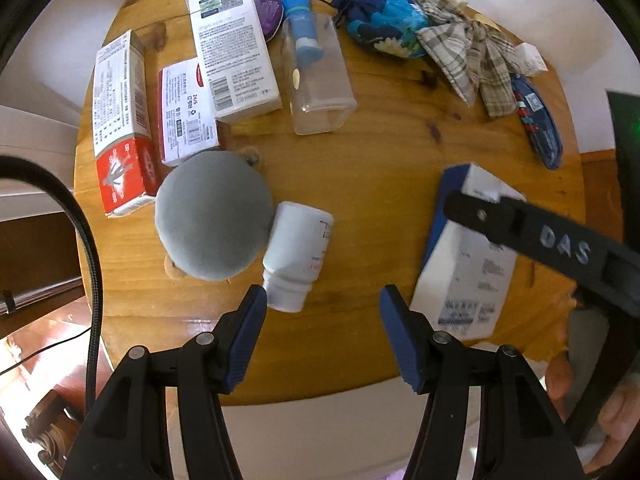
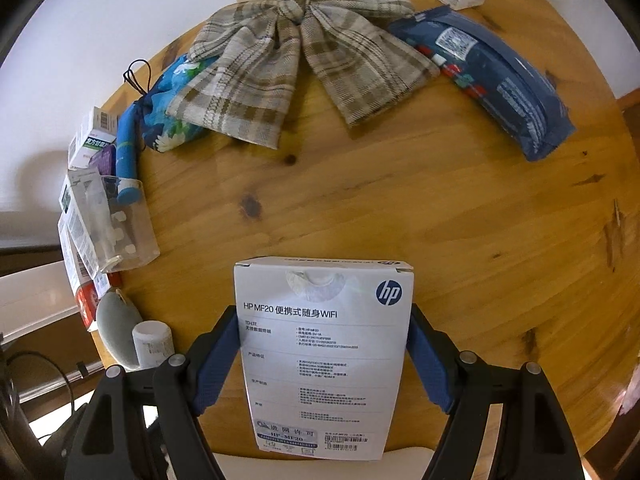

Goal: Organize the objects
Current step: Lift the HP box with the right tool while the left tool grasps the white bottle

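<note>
The right gripper (image 2: pixel 324 360) clamps the white HP cardboard box (image 2: pixel 324 356) by its long sides above the round wooden table (image 2: pixel 400 208), likely for carrying. The left gripper (image 1: pixel 323 312) hovers open beside the white plastic bottle (image 1: pixel 298 252), lying near the table's front edge.

Home setting: round pine worktop (image 1: pixel 360 168) against white wall, cluttered with medicine boxes (image 1: pixel 232 48), plaid cloth bow (image 2: pixel 296 60), floral drawstring pouch (image 1: pixel 384 26), pill bottle (image 1: pixel 298 248); carved dark furniture (image 1: pixel 44 436) beside.
</note>
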`<state>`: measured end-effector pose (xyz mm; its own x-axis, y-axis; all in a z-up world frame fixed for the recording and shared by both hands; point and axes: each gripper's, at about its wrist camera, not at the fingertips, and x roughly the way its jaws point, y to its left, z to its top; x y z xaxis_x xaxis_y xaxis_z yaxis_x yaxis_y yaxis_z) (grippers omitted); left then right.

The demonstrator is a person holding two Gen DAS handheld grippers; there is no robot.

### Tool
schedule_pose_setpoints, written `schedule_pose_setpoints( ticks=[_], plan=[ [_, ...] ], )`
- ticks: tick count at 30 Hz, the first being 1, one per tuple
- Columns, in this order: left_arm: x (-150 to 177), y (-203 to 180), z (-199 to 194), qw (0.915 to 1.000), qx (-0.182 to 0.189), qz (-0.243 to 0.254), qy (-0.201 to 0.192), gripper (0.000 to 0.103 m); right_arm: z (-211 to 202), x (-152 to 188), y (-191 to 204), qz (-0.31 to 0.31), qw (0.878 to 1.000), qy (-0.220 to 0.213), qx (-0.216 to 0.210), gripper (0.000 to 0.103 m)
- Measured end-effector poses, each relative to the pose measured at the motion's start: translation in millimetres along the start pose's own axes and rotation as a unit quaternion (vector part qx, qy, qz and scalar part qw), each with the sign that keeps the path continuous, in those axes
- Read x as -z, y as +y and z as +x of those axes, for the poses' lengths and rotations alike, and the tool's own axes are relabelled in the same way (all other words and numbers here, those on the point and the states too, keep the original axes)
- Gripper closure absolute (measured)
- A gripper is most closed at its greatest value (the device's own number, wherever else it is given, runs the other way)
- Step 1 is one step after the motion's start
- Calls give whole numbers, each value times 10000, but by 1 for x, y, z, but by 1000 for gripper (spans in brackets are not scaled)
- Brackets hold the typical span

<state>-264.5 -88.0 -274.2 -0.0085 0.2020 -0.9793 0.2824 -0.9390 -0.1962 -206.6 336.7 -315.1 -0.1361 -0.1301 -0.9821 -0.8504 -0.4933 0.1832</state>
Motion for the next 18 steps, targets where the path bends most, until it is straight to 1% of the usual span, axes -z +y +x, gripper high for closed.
schedule_pose_setpoints(
  ticks=[9,13,15,16,18],
  plan=[
    [-10,-5,10,9994,-345,88,-37,40,-1,12,-21,-56,10000,8,-69,23],
    [-14,-8,18,9987,-493,119,-32,42,-2,18,-26,-140,9999,-8,-76,23],
    [-14,-11,22,9978,-629,189,-52,48,-2,21,-28,-206,9998,-28,-77,23],
    [-14,-12,23,9974,-685,228,-56,58,-2,23,-29,-235,9997,-38,-78,23],
    [-14,-14,23,9960,-837,285,-164,67,-2,27,-32,-283,9995,-53,-84,24]
  ],
)
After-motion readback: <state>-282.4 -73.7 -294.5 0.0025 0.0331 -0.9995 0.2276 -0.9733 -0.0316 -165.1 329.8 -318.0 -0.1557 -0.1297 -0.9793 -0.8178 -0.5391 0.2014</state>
